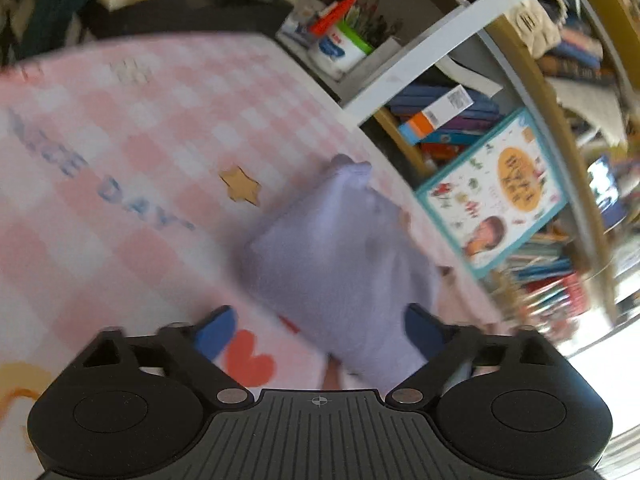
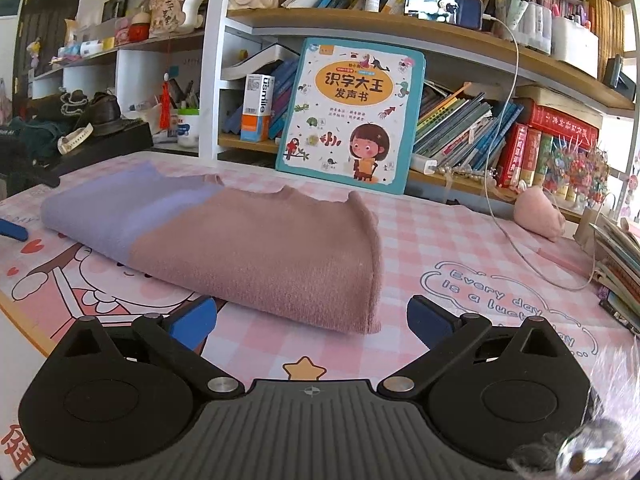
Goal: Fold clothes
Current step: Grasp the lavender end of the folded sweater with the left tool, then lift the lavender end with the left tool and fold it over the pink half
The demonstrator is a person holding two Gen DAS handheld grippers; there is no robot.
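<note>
A folded knit sweater [image 2: 248, 240], lilac at its left end and dusty pink on the right, lies flat on the pink checked mat [image 2: 440, 240]. My right gripper [image 2: 312, 320] is open just in front of the sweater's near edge, with its blue pads [image 2: 192, 324] apart and nothing between them. The left wrist view is blurred. In it the sweater's lilac end [image 1: 340, 260] reaches in between the wide-apart fingers of my open left gripper [image 1: 320, 332] and lies against the right pad [image 1: 424, 332]. A blue tip of the left gripper [image 2: 12, 232] shows at the left edge of the right wrist view.
A picture book [image 2: 352, 116] leans on the bookshelf behind the mat. A white charging cable [image 2: 504, 216] loops down onto the mat beside a pink plush [image 2: 540, 212]. A stack of books [image 2: 620, 272] sits at the right edge, and a pen cup [image 2: 188, 124] and clutter at the back left.
</note>
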